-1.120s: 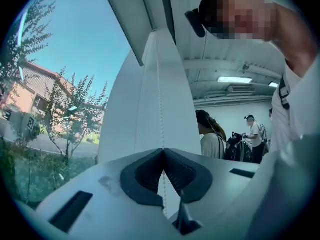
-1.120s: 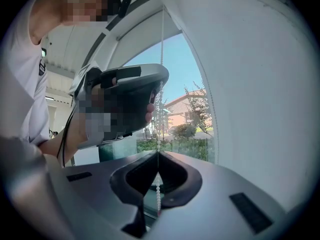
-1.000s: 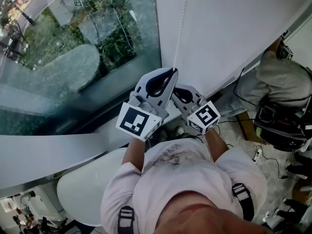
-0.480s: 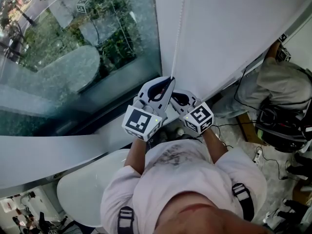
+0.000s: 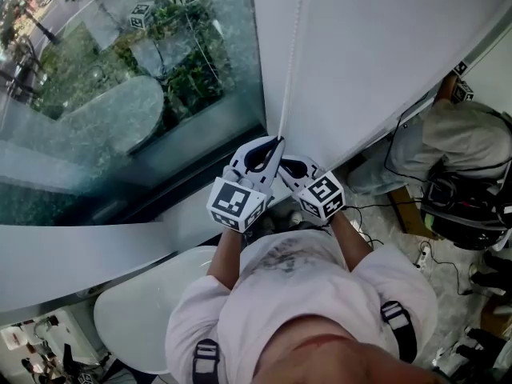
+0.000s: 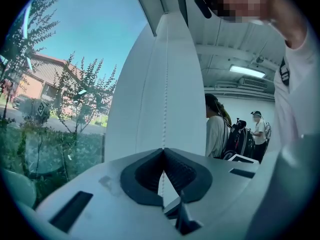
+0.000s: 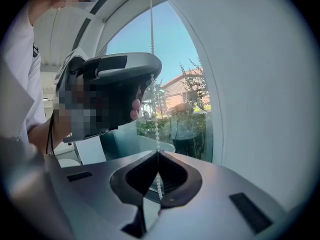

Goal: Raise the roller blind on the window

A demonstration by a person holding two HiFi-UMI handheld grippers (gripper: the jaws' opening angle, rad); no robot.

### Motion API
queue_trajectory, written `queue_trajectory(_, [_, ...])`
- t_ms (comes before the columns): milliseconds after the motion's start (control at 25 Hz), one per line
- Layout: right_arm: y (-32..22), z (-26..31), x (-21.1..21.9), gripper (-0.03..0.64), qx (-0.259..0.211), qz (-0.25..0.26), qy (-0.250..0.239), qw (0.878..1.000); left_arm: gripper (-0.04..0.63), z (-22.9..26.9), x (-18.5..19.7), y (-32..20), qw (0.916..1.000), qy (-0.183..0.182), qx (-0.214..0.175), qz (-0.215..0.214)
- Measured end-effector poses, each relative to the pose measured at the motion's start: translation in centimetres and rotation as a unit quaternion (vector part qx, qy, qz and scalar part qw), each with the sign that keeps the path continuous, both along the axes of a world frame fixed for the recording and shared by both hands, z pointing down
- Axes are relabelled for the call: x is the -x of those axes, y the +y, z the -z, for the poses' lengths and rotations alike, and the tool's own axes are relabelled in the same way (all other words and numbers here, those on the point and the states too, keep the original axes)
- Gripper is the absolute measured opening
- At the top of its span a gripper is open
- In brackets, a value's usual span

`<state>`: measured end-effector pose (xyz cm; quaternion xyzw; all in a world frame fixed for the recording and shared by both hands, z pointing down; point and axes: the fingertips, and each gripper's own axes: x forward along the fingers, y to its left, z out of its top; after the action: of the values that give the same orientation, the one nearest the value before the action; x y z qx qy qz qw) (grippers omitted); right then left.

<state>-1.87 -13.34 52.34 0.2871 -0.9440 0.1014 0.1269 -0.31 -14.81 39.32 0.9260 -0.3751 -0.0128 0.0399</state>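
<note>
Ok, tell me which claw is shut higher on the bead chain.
The left claw: it pinches the bead chain above the right claw, whose own view shows the left one overhead.

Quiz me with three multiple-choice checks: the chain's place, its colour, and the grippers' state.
1. Where does the chain hang?
A. Down the white blind, right of the glass
B. Across the floor
C. Behind the person
2. Chain colour?
A. Black
B. White
C. Red
3. The left gripper and right gripper are:
A. Both wide open
B. One open, one shut
C. Both shut on the chain
Answers: 1 A, the head view shows it against the blind beside the glass; 2 B, its beads look white in both gripper views; 3 C, each gripper view shows jaws closed with the chain between them.
</note>
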Motion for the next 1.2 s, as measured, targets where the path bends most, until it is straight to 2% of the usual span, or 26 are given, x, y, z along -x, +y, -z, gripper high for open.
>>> queue_trajectory(480, [0.3,-3.6,-0.2,0.061,0.034,0.001,0.018,0.999,0.006,-3.7,0.1,0.0,0.9994,-0.003,0.034,0.005])
queue_trajectory(800, [0.4,-4.2,-0.2,0.061,0.04,0.003,0.021,0.999,0.008,-4.4,0.2,0.1,0.9991,-0.006,0.041,0.006])
queue_trajectory(880, [0.4,-4.0,0.2,0.063,0.027,0.011,0.027,0.999,0.008,-4.1,0.6,-0.2,0.9994,-0.002,0.034,0.011])
queue_trajectory(1080, [0.6,-3.1,1.3,0.064,-0.049,0.021,0.067,0.996,0.009,-4.0,1.7,-0.5,0.9995,0.0,0.029,0.013])
queue_trajectory(1200, [1.2,-2.0,1.0,0.064,-0.06,0.017,0.063,0.996,0.009,-3.9,1.7,-0.2,0.9994,0.003,0.031,0.012])
